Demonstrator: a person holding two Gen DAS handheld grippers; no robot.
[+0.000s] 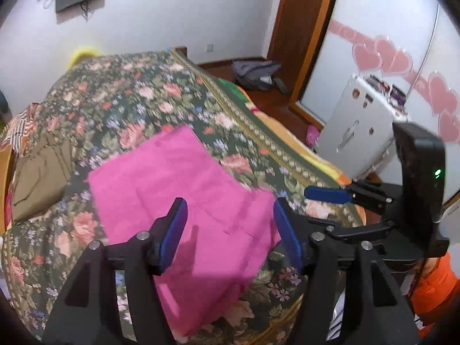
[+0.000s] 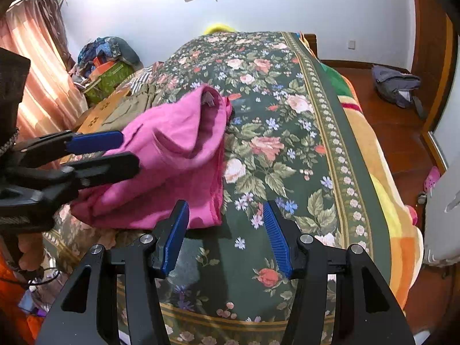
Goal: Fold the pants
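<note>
The pink pants [image 1: 184,201] lie folded in a thick rectangle on the floral bedspread [image 1: 138,97]. My left gripper [image 1: 230,215] hovers just above them, jaws wide apart and empty. My right gripper [image 2: 224,218] is open and empty over bare bedspread [image 2: 287,132], just right of the pants' edge [image 2: 172,158]. In the left wrist view the right gripper [image 1: 330,195] shows at the right. In the right wrist view the left gripper [image 2: 115,152] shows at the left, over the pants.
Olive clothing [image 1: 40,172] and a striped garment [image 1: 23,126] lie at the bed's left side. A grey bag [image 2: 399,86] sits on the wooden floor. A white cabinet [image 1: 356,132] stands right of the bed. Boxes and clutter [image 2: 106,66] stand by the curtain.
</note>
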